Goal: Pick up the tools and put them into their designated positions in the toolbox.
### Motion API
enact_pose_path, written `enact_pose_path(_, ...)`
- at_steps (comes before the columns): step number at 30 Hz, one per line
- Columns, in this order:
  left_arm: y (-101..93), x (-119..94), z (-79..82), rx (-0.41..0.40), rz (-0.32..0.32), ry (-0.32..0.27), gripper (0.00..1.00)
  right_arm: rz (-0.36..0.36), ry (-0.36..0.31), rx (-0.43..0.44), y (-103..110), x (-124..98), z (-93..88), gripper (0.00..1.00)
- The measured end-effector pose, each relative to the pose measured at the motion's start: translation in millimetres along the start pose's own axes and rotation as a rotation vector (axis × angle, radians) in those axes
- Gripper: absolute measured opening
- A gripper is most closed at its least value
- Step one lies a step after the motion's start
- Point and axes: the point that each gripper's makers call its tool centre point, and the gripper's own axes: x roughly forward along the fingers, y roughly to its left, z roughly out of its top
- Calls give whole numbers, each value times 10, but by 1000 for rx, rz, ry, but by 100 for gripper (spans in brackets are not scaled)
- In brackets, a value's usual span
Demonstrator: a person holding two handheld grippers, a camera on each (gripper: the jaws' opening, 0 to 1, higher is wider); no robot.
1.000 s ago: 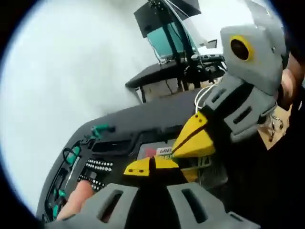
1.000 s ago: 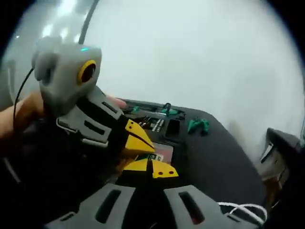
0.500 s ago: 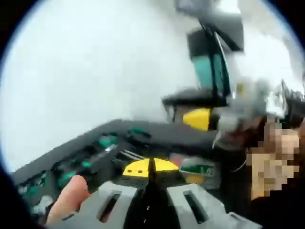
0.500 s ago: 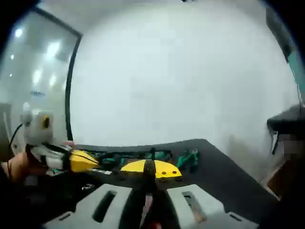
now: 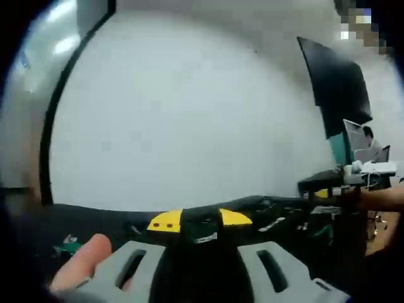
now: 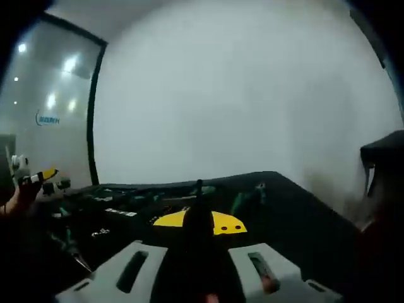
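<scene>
A plain white wall [image 6: 240, 101] is seen behind a black table [image 6: 284, 208], with a glass partition [image 6: 44, 95] at the left carrying reflected ceiling lights. In the left gripper view a dark monitor [image 5: 338, 88] and a second desk [image 5: 328, 180] are made out at the far right of the room.

On the table the open black toolbox [image 6: 113, 211] is laid out, blurred and dim. Green-handled tools [image 6: 249, 196] are seen in or beside it at the far side, but whether each is seated in its own slot cannot be told. In the left gripper view the toolbox [image 5: 284, 218] is seen at the right, and a small green item [image 5: 68, 241] is seen apart from it on the near left of the table.

The right gripper [image 6: 197, 221] is pressed together on a thin dark object that stands up between its yellow tips; it is judged to be a tool, though its kind cannot be made out. The left gripper [image 5: 199, 221] is slightly spread with only a dark gap between its tips, and nothing is seen held. A fingertip [image 5: 82, 262] is seen at its near left.

The task is judged to be part done: one tool appears to be carried and not yet placed, and at least one item is left outside the box.
</scene>
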Motion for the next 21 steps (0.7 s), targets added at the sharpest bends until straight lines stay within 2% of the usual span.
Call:
enact_pose_path(1,103,-76,-32,-45,29,-8,21,3,1,-14,17,-4,-4,11)
enact_pose_path(3,114,-193,-44,-113,10,-74,21,7,0,-26,35,-10,-4,11)
enact_pose_path(4,92,-222,-97,-143,-3,-55,21,4,0,-33,19,-2,-1,11)
enact_pose_path(5,84,-247,-145,-153,1,-11,21,-1,0,-32,1,5,0,11)
enact_pose_path(6,69,-250,-114,-126,-5,-38,20,-3,3,-22,-9,-2,-11,11)
enact_pose_path(7,73,-202,-36,-108,-16,-97,20,-6,8,-3,-21,-6,-23,11)
enact_pose_path(8,65,-183,-79,-127,-22,-66,21,-9,10,5,-31,-9,-29,11)
enact_pose_path(9,24,-191,-179,-161,-26,-10,21,-12,12,10,-34,-14,-37,11)
enact_pose_path(11,25,-191,-250,-123,-15,23,21,-22,18,5,-45,-18,-55,11)
enact_pose_path(13,-1,-178,-224,-98,-24,2,21,-28,18,1,-59,-19,-57,11)
enact_pose_path(21,4,-150,-277,-71,-36,25,22,-46,42,21,-96,-24,-113,11)
